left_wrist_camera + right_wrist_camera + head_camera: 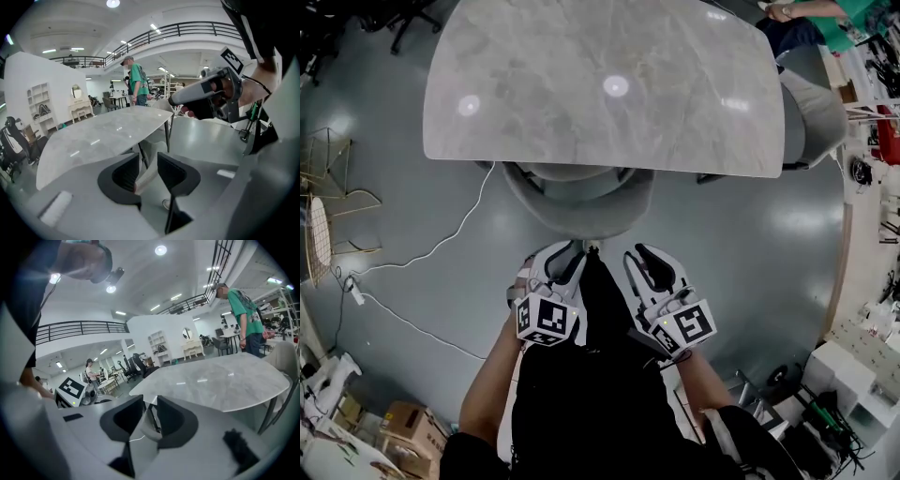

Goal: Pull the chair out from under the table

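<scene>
Most of the chair [579, 199] was hidden: it sat pushed under the near edge of the table [581, 94], and only its curved back and a strip of seat stuck out from beneath the top in the head view. Its legs could not be made out there. The person's dark clothing covered the floor directly below the camera, and the forearms were cut off at the bottom edge. The left gripper [562, 262] and the right gripper [648, 264] stood side by side just behind the chair's back, each with its jaws apart and clamped on nothing. Through each gap a pale sliver of the chair's rim showed, and I could not tell whether the pads touched it. The table was a grey, marble-patterned slab with rounded corners, glossy enough to mirror ceiling lamps, on thin dark legs. The chair was a smooth, pale grey shell. A second chair [814, 114] stood at the table's right end, partly under it. The grey floor [750, 244] lay bare behind and to the right of the person, while a white cable [441, 246] trailed across it on the left, near a gold wire frame [328, 202].
</scene>
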`<state>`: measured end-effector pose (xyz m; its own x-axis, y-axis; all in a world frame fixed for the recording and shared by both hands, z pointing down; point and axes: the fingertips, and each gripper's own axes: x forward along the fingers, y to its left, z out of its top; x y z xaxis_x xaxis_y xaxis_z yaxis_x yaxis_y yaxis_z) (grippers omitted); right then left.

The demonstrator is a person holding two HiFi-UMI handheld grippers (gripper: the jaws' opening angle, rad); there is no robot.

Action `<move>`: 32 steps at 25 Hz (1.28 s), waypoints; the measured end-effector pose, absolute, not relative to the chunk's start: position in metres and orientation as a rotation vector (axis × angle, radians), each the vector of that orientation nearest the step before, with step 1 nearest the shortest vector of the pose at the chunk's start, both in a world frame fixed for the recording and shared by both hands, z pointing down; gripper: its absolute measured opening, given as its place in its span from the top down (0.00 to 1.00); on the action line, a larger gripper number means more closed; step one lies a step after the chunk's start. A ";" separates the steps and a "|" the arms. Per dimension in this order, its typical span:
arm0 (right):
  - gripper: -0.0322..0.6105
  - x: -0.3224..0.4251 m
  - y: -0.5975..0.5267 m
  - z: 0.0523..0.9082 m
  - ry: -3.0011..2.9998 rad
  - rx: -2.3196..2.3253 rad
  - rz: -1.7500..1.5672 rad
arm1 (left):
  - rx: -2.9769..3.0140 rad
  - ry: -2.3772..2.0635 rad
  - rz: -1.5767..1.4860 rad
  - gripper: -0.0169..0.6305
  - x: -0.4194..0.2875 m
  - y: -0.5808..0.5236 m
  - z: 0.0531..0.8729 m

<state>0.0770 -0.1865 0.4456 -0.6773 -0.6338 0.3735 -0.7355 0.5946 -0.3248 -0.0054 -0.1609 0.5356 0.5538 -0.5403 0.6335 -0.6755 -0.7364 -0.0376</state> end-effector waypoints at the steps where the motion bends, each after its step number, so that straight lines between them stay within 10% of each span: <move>1: 0.79 0.076 -0.188 0.450 -2.600 1.114 0.676 | 2.566 -0.990 0.963 0.76 -0.004 -0.160 0.543; 21: 0.60 0.082 -0.184 0.544 -2.413 0.693 0.409 | 2.612 -0.667 1.467 0.58 0.007 -0.176 0.632; 32: 0.59 0.087 -0.185 0.570 -2.335 0.537 0.276 | 2.657 -0.512 1.634 0.77 0.014 -0.173 0.661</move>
